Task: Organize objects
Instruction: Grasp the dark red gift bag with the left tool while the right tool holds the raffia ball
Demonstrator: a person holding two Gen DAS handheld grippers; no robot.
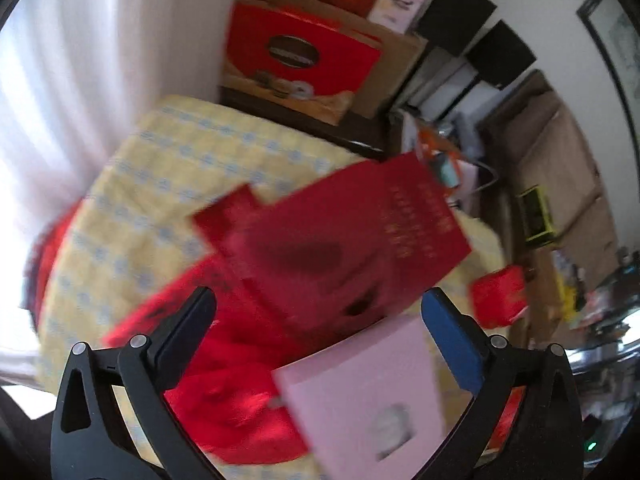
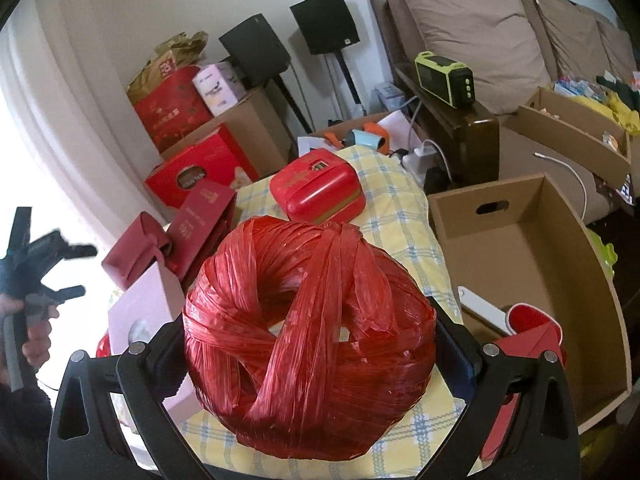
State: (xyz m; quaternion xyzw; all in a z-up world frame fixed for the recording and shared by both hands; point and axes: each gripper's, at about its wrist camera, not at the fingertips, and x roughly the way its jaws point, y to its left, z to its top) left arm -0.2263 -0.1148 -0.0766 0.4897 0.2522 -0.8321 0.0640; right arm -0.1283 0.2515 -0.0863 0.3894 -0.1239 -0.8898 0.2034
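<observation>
A big ball of red plastic twine (image 2: 308,344) fills the right wrist view, and my right gripper (image 2: 310,340) is shut on it, one pad pressed to each side. Below it lies the yellow checked cloth (image 2: 400,216) of the table. My left gripper (image 1: 320,316) stands wide open with nothing between its fingers. It hangs over a dark red flat box (image 1: 352,240), a pink box (image 1: 368,392) and crumpled red material (image 1: 240,400); this view is blurred. From the right wrist view, the left gripper (image 2: 78,271) appears at the far left, in a hand.
An open cardboard box (image 2: 532,264) stands right of the table, with a white item (image 2: 484,312) and a red item (image 2: 532,320) inside. A red tin (image 2: 318,188) sits at the table's far end. Red gift boxes (image 2: 200,172), speakers (image 2: 256,50) and a sofa (image 2: 480,40) lie behind.
</observation>
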